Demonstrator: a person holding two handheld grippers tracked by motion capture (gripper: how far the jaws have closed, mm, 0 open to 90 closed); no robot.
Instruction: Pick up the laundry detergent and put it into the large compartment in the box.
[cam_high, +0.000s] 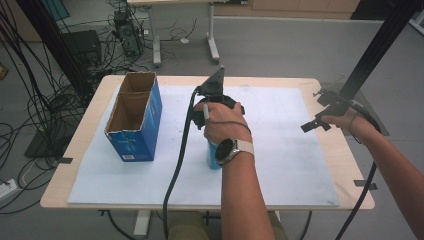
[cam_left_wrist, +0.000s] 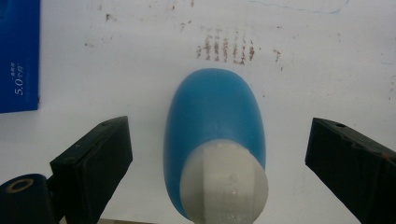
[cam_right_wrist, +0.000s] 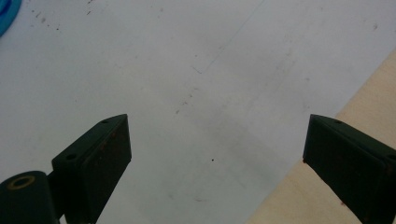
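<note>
Blue cardboard makes up the open-topped box (cam_high: 134, 120) standing at about nine o'clock on the worktop (cam_high: 310, 85), and its two compartments look empty, so nothing seems packed yet. Toward the middle, a blue bottle (cam_left_wrist: 214, 135) with a white cap (cam_left_wrist: 226, 182) stands upright on the white mat (cam_high: 280, 150), just right of the box and apart from it. The left gripper (cam_left_wrist: 217, 154) hangs directly over the bottle, its fingers (cam_left_wrist: 93, 158) spread wide on either side of the cap and touching nothing, so I judge the grasp is about to be made but not yet closed. At three o'clock, the right gripper (cam_right_wrist: 217, 158) idles over the mat's edge, its fingers (cam_right_wrist: 95, 154) also wide apart and empty. Gripping, lifting and, probably, boxing the bottle all remain.
</note>
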